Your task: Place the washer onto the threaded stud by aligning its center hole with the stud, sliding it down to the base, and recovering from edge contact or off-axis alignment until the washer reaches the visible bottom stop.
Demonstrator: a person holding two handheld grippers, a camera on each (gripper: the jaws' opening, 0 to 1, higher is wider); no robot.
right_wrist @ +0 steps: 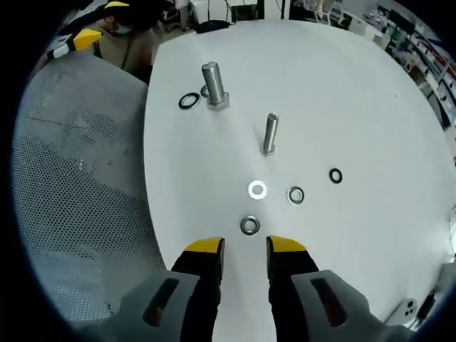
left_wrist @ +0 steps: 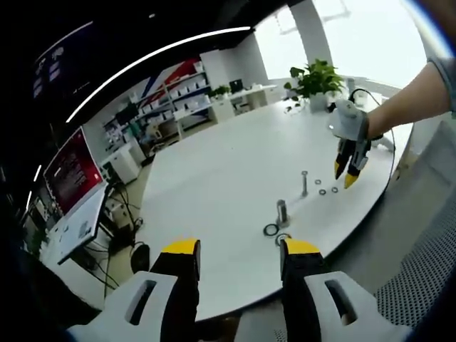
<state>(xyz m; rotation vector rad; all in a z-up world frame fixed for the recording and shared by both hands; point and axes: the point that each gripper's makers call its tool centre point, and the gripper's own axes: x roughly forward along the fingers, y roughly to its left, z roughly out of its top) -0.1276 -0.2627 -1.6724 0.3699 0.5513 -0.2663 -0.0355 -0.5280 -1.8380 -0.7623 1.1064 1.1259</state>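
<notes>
Washer on table, just ahead of right gripper fingers

Matt white table bears shiny metal studs and washers.

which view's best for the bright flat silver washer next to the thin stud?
Right gripper view: the bright flat silver washer lies near, face-on, its hole clear, before the thin threaded stud. In the left gripper view it is a tiny distant ring under the right gripper.
</notes>
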